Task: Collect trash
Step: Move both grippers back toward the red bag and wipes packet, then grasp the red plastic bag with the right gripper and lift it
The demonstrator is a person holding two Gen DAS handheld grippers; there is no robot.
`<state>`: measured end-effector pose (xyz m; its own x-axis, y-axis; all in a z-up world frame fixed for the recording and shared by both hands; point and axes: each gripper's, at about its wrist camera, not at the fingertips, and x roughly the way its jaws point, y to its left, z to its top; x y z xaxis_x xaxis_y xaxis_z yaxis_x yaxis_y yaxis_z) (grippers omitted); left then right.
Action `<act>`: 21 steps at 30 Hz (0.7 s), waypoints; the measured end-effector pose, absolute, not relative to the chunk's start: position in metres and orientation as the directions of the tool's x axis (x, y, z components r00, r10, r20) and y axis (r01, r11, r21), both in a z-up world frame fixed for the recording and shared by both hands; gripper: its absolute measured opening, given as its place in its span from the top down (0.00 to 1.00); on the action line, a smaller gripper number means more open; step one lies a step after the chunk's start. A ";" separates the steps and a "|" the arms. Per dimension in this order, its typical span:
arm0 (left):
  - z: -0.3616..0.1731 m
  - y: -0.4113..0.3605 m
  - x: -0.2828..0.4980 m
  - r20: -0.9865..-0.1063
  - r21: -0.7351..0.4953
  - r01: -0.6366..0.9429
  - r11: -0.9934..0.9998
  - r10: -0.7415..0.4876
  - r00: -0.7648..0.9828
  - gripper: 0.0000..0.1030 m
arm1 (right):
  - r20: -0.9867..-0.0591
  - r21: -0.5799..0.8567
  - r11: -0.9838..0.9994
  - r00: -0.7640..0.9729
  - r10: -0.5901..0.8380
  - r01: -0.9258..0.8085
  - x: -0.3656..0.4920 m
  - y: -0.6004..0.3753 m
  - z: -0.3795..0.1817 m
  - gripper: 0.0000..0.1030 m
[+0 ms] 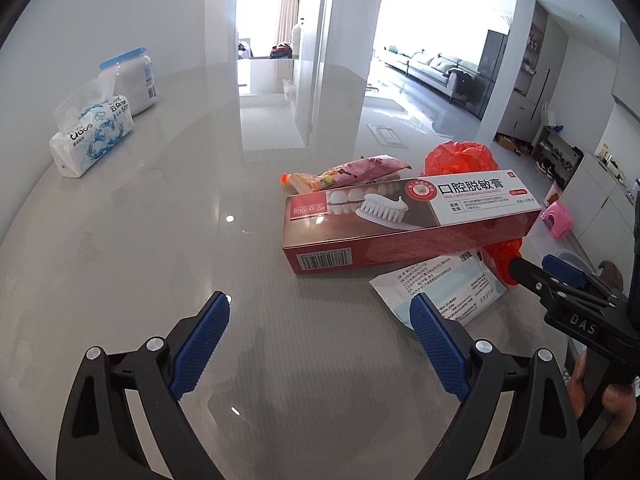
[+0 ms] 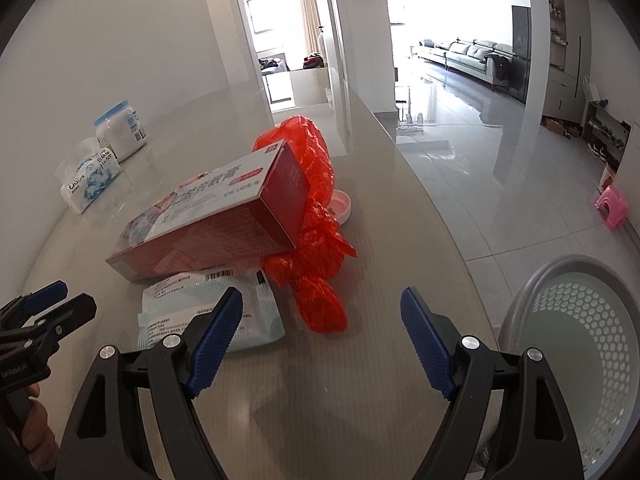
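Both sets of jaws stand wide apart with nothing between them: the left gripper (image 1: 320, 308) hangs over bare worktop (image 1: 140, 240) short of the trash, and the right gripper (image 2: 322, 304) hangs over the worktop just in front of the red bag.

Largest of all is the glossy grey worktop, which carries every piece of trash. Off its right edge, on the floor side, stands a grey basket (image 2: 576, 320) with a perforated wall. On the worktop the toothpaste box (image 1: 400, 224) lies tilted, its far end propped up on the crumpled red plastic bag (image 2: 316, 216). Under the box's near edge lies a flat pale-blue mask packet (image 2: 208, 312), partly tucked beneath it. Behind the box sits a pink snack wrapper (image 1: 364, 170), touching a small tube with an orange cap (image 1: 300, 180). A white round lid (image 2: 342, 204) peeks out behind the bag.

Well apart, toward the wall, a tissue pack (image 1: 92, 136) rests against a white jar with a blue lid (image 1: 132, 80).
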<state>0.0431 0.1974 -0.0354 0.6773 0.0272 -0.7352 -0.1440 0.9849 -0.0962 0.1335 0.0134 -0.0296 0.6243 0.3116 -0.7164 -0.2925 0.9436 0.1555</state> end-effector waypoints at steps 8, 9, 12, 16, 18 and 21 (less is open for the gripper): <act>-0.036 0.196 0.042 -0.733 -0.095 -0.144 0.985 0.028 0.680 0.13 | -0.726 0.121 0.943 0.620 0.296 -0.309 0.153 0.031 -0.034 0.25; -0.036 0.196 0.042 -0.734 -0.095 -0.144 0.985 0.028 0.679 0.13 | -0.728 0.120 0.943 0.618 0.297 -0.312 0.154 0.033 -0.035 0.25; -0.037 0.194 0.042 -0.736 -0.096 -0.143 0.985 0.026 0.676 0.13 | -0.730 0.113 0.943 0.617 0.294 -0.314 0.158 0.037 -0.037 0.31; -0.036 0.189 0.040 -0.736 -0.097 -0.134 0.986 0.020 0.676 0.13 | -0.735 0.107 0.941 0.612 0.293 -0.322 0.159 0.038 -0.038 0.46; -0.036 0.188 0.040 -0.737 -0.096 -0.130 0.987 0.018 0.676 0.13 | -0.735 0.106 0.937 0.608 0.300 -0.334 0.158 0.038 -0.037 0.60; -0.036 0.185 0.039 -0.737 -0.102 -0.123 0.987 0.008 0.676 0.13 | -0.732 0.103 0.934 0.610 0.303 -0.341 0.155 0.036 -0.035 0.65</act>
